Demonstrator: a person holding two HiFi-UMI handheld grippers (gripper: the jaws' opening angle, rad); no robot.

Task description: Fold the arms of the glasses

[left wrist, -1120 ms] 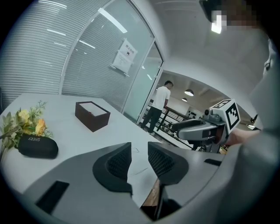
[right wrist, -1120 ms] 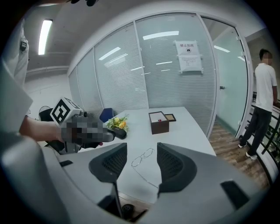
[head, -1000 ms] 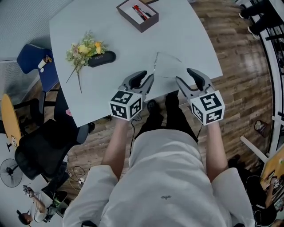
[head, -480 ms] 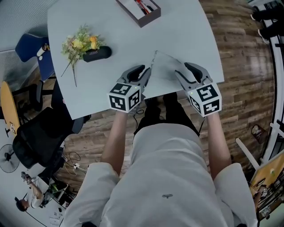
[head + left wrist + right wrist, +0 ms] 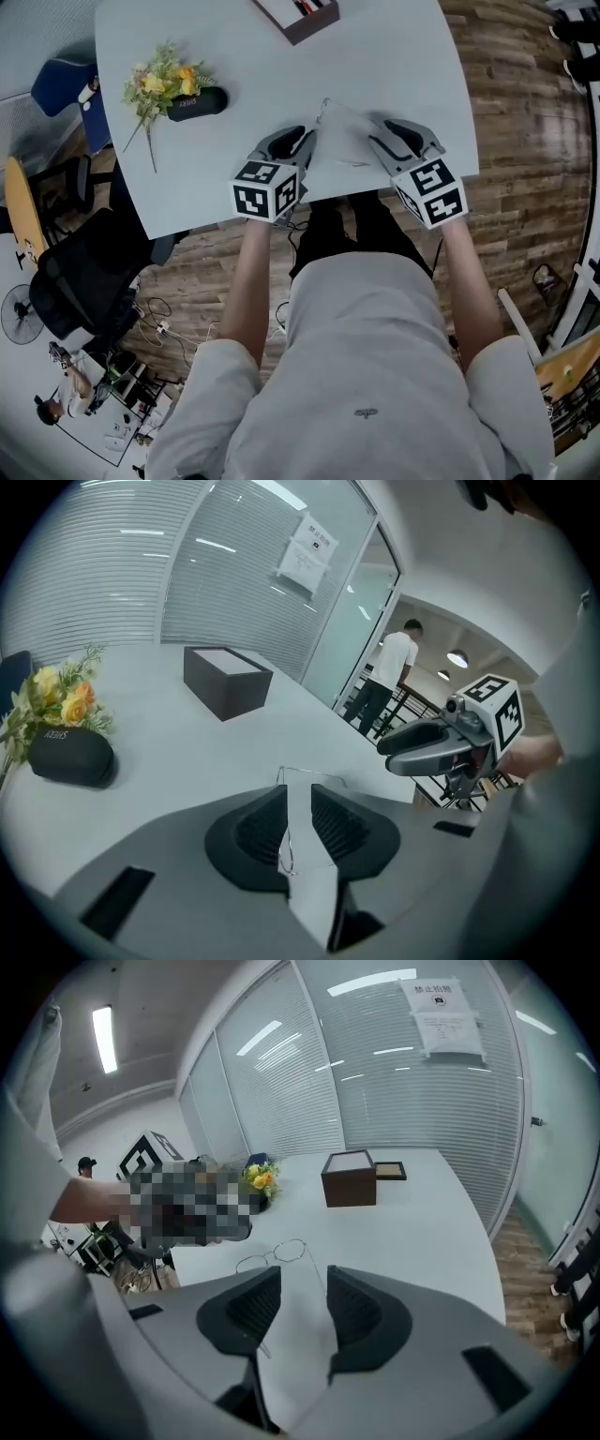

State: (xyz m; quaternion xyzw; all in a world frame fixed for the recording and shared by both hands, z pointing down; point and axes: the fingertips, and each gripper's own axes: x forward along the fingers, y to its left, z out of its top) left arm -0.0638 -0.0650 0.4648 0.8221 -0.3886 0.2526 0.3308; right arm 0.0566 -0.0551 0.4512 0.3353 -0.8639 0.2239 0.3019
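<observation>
Pale grey table fills the head view. Both forearms reach forward over its near edge. The left gripper and right gripper angle in toward each other, with the wire glasses between their tips.

Left gripper view: the fingers stand a little apart, and a thin loop of the frame sits in the gap close to one pad, unclamped.

Right gripper view: the fingers are apart, the lenses lie just ahead of the tips, and one arm runs back into the gap.
</observation>
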